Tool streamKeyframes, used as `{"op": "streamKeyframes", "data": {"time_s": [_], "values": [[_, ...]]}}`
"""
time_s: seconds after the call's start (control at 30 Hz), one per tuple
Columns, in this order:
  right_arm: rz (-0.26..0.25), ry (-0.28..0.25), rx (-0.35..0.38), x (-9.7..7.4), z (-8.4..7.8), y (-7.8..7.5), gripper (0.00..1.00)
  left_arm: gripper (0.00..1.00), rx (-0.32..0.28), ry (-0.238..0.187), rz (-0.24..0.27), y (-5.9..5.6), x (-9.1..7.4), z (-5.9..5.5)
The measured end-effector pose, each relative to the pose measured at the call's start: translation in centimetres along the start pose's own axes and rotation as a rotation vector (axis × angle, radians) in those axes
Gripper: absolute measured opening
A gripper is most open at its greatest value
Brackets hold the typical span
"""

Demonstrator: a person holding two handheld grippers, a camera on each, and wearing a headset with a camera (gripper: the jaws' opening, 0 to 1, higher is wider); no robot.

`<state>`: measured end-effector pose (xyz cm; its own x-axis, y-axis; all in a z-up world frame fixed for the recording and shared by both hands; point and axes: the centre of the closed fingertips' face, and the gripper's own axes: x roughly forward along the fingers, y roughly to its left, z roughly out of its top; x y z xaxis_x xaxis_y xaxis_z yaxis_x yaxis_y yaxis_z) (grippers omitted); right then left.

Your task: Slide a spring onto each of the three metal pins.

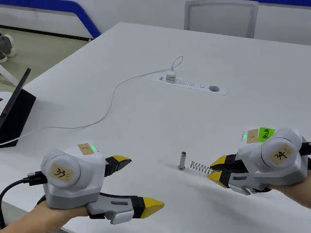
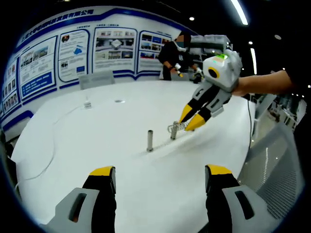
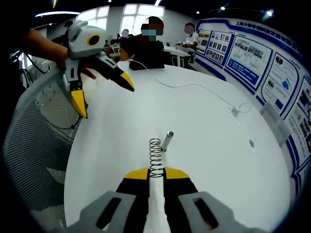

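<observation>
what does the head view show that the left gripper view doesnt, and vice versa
Head view adds the left gripper's grey body, a dark panel at the picture's left edge and a grey chair at the far side. Left gripper view adds wall posters, ceiling lights and a person in the background. Both share the white table, the upright pin and the right gripper shut on the spring, whose free end lies close to the pin.

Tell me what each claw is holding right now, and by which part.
The right claw grips the spring by its near end; the rest juts out toward the metal pin. The left claw is open and holds nothing.
</observation>
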<state>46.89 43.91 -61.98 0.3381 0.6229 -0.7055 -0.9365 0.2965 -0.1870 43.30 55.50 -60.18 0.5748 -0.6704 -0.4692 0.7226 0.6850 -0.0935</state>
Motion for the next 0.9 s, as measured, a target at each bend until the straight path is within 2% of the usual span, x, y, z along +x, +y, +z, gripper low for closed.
{"op": "streamKeyframes", "data": {"time_s": [0.13,0.2,0.3,0.53,0.77,0.83,0.9], "values": [[0.006,-0.011,-0.012,-0.7,0.2,0.5,0.11,0.76,0.041,-0.034,-0.018,-0.8,0.4,2.2],[0.007,-0.017,-0.024,-1.1,0.4,0.7,0.11,0.76,0.059,-0.043,-0.029,-1.3,0.6,3.0],[0.01,-0.02,-0.061,-1.8,0.6,1.0,0.11,0.72,0.085,-0.08,-0.07,-2.6,1.0,4.5],[0.001,-0.03,-0.093,-3.6,0.8,1.1,0.11,0.69,0.123,-0.082,-0.122,-4.8,2.1,5.4],[0.016,-0.032,-0.132,-4.9,0.8,1.6,0.11,0.65,0.151,-0.105,-0.137,-5.8,2.7,6.4],[0.023,-0.032,-0.155,-5.2,1.0,1.8,0.11,0.61,0.158,-0.106,-0.153,-6.2,2.8,6.7],[0.019,-0.021,-0.208,-5.4,0.9,1.7,0.11,0.57,0.154,-0.109,-0.168,-6.7,2.9,7.0]]}}
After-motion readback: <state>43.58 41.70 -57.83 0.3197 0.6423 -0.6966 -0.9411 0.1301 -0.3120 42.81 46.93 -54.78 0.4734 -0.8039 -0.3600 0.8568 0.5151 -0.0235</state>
